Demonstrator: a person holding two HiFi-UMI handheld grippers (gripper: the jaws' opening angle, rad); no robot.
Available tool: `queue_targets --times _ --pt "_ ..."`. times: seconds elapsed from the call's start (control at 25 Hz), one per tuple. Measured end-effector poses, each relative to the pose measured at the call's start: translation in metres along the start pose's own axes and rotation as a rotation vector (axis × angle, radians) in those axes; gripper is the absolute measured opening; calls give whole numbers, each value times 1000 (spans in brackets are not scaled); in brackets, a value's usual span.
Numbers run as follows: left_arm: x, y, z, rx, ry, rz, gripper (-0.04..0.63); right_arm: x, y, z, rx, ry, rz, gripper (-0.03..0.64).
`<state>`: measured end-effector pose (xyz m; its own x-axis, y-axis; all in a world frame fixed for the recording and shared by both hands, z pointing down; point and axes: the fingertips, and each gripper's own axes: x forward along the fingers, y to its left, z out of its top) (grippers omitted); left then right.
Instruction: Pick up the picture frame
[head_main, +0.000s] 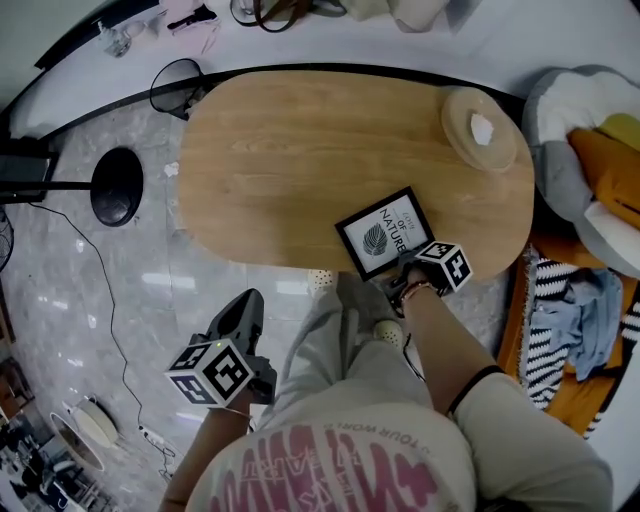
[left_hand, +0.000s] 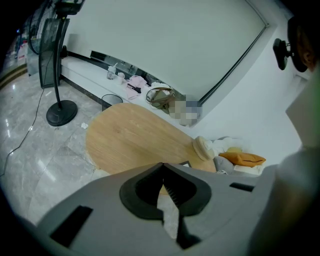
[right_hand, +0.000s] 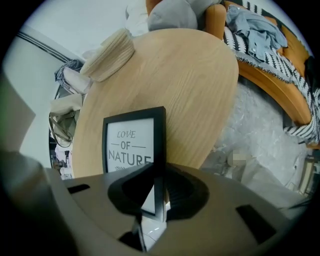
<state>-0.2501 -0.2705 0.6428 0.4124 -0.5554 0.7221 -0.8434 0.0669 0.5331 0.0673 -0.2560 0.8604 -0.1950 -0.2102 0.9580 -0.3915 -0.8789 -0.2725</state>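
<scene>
gripping step: right gripper (right_hand: 159, 175) jaws narrow, pinched on right border of picture frame (head_main: 383, 233) at near right edge of oval wooden table (head_main: 280, 150). left gripper (left_hand: 161, 166) jaws together, empty, off table at near left. next move likely: lift steadily, keeping pinch firm.

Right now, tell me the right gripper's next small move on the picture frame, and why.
Probably lift straight up a little. The right gripper's jaws look closed on the picture frame's black side edge, with the frame at the wooden table's near rim. A short rise would test the grip before carrying. The left gripper is shut and empty.
</scene>
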Motion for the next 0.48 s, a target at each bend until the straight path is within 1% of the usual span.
queue_targets --times 0.28,0.48 --pt "-1 -16 -8 13 -30 0 3 -8 -16 6 39 42 72 72" --pt "-2 -33 -12 37 -42 -11 3 -21 -18 10 31 57 114 74"
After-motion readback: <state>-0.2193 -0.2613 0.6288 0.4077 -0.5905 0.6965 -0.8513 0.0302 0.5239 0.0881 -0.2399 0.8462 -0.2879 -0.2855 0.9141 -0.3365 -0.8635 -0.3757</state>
